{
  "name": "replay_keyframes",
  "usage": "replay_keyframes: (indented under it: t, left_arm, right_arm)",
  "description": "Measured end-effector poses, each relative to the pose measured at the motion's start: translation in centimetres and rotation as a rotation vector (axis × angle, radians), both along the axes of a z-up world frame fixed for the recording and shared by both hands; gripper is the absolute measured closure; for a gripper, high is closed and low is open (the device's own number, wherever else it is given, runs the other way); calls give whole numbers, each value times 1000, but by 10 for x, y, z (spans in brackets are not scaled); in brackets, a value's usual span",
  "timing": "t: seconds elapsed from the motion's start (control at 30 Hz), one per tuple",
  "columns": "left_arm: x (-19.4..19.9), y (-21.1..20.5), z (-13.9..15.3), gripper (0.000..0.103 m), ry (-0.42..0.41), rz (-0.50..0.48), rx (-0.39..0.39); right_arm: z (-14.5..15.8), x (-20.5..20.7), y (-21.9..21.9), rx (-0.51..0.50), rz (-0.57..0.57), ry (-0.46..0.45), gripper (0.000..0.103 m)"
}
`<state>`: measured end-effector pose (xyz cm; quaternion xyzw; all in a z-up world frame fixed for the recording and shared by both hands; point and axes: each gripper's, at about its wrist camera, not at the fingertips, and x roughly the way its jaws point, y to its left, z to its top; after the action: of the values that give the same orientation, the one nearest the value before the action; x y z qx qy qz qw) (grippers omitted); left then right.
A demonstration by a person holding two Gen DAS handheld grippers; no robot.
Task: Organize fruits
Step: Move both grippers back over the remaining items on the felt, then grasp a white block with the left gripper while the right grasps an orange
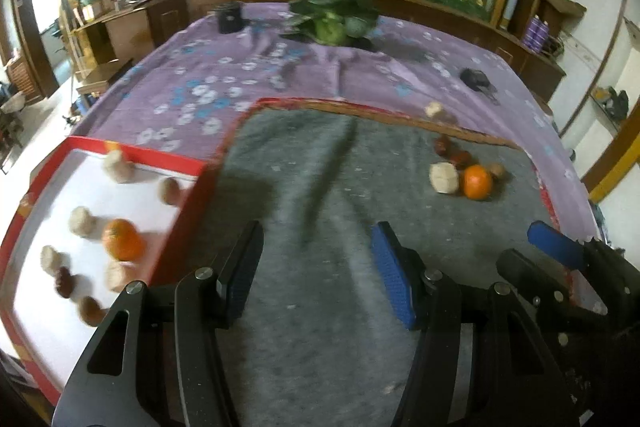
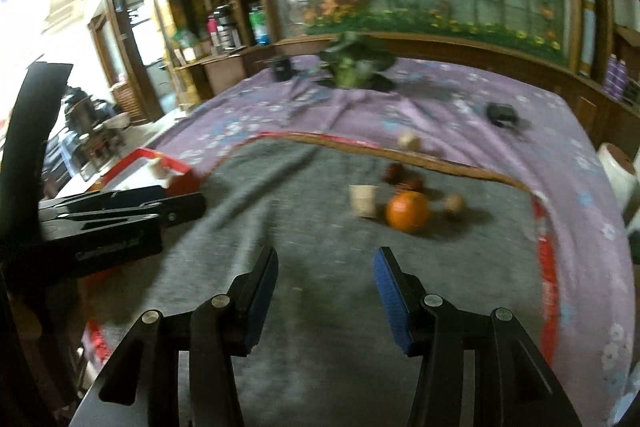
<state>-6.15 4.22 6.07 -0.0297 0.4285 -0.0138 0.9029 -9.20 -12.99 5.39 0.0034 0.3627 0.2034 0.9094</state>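
**Fruit sorting: both claws empty over grey mat**

Left wrist view alone shows the inside of the red box (image 1: 182, 163): an orange (image 1: 122, 239) among pale and brown fruits; the left claw (image 1: 316, 267) stands wide, nothing between its pads. Right wrist view shows only that box's corner; the right claw (image 2: 326, 287) is parted and empty. Loose orange (image 2: 407, 211) lies on the grey mat (image 2: 312, 195) with a pale fruit (image 2: 363, 201) just beside it.
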Motion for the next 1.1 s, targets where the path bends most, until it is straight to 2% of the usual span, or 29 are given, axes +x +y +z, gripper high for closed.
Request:
replay_keyframes:
  t: [0.17, 0.33, 0.47, 0.77, 0.9, 1.03, 1.1]
  left_arm:
    - [12, -28, -9, 46, 28, -64, -1]
    - [28, -45, -15, 46, 64, -100, -38]
    - [47, -58, -16, 46, 84, -110, -79]
    - [85, -85, -19, 46, 87, -126, -67]
    - [94, -86, -29, 46, 122, -121, -37]
    - [92, -68, -36, 46, 134, -83, -7]
    - [89, -50, -35, 43, 133, -58, -33]
  right_arm:
    - [-9, 5, -31, 14, -62, 24, 54]
    - [-18, 12, -51, 38, -90, 49, 54]
    - [-21, 13, -57, 45, -95, 52, 54]
    - [-24, 17, -64, 84, -84, 67, 54]
    - [-23, 17, -65, 91, -78, 67, 54]
    - [-22, 20, -65, 91, -74, 68, 54]
    - [-22, 21, -65, 99, -72, 67, 54]
